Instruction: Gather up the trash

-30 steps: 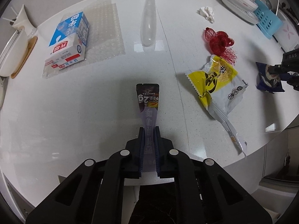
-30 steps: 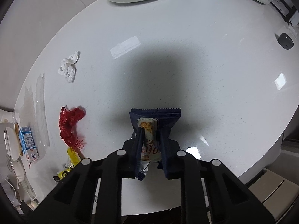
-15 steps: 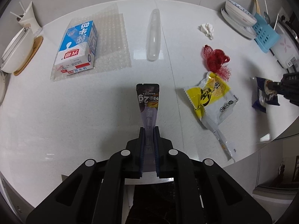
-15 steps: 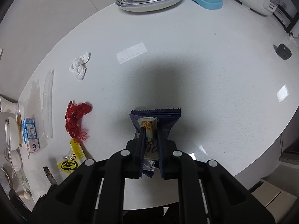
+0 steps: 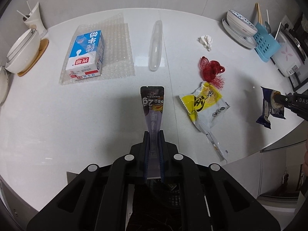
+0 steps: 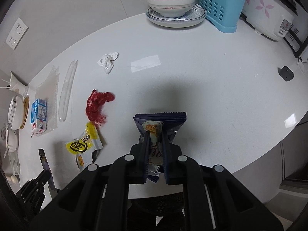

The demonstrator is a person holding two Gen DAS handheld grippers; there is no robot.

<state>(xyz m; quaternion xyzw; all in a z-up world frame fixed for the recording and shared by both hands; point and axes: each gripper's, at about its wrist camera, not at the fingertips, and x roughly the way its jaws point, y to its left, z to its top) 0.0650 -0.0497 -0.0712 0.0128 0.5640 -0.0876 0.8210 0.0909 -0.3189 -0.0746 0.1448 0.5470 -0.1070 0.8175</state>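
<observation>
My left gripper (image 5: 153,133) is shut on a narrow purple sachet (image 5: 153,104), held above the white table (image 5: 57,115). My right gripper (image 6: 155,132) is shut on a dark blue snack wrapper (image 6: 159,123), also held above the table; that wrapper shows at the right of the left wrist view (image 5: 271,105). On the table lie a yellow wrapper (image 5: 205,104), a red net (image 5: 210,70), a crumpled tissue (image 5: 207,40), a clear plastic tube (image 5: 156,45), and a milk carton (image 5: 85,54) on bubble wrap (image 5: 117,53).
Stacked bowls (image 6: 171,3), a blue utensil basket (image 6: 219,5) and a rice cooker (image 6: 269,13) stand at the back right. White bowls (image 5: 21,52) and a cup with sticks (image 5: 34,18) stand at the left. A small black object (image 6: 286,74) lies at the right edge.
Both grippers have risen and pulled back from the table with their wrappers still held; more of the table and the far wall shows now.
</observation>
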